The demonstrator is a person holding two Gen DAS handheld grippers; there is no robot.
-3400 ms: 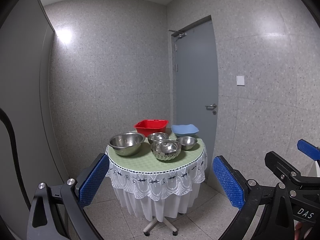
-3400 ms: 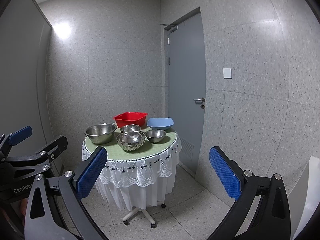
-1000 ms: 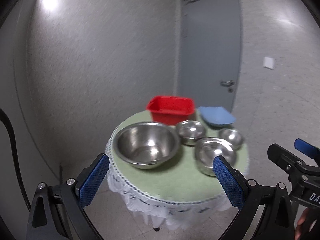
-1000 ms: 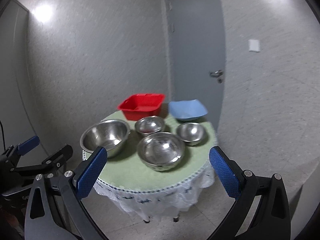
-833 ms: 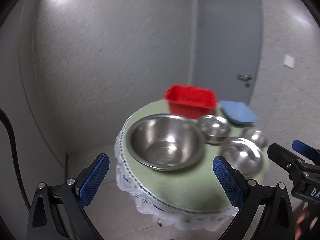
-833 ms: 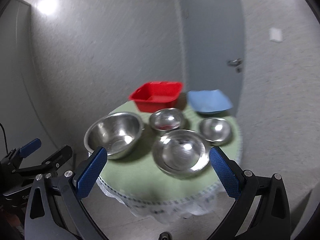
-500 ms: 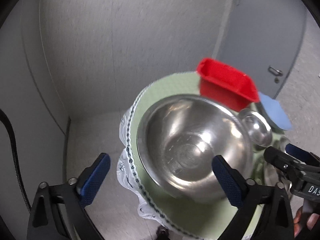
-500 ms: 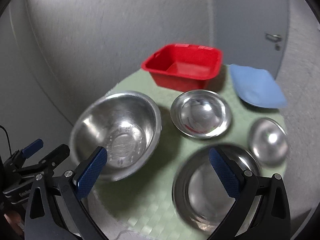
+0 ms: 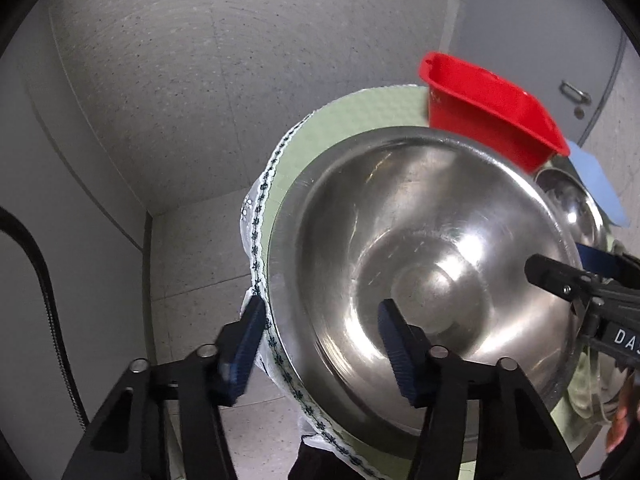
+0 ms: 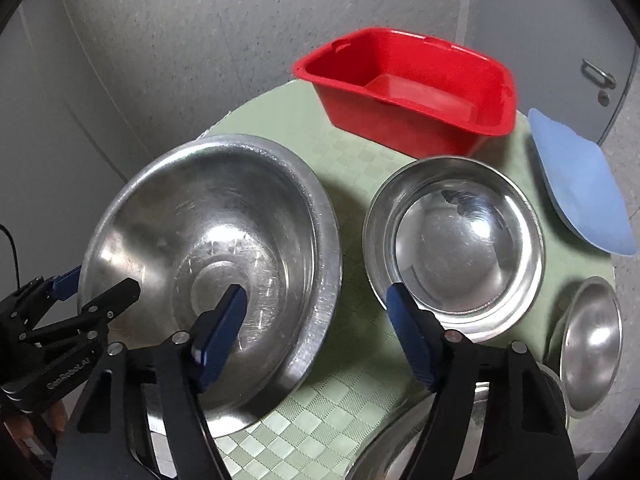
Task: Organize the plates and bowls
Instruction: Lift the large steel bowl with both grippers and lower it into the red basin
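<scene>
Left wrist view: both your grippers straddle the big steel bowl's rim.

Your worktop point(image 10: 280, 120), round under checked green cloth, carries the big steel bowl point(image 9: 420, 260) at its edge. Left gripper point(image 9: 320, 344) and right gripper point(image 10: 316, 328) have just been closing, fingers still apart, one inside and one outside opposite rims, likely for a two-handed lift. Behind sit a glossy red tub point(image 10: 408, 92), a smaller steel bowl point(image 10: 456, 240) and a blue plate point(image 10: 580, 184).

light: even, dim indoor | glare: bright spots on large steel bowl point(image 9: 424, 264) | edges: fisheye bend, dark corners; sharp
</scene>
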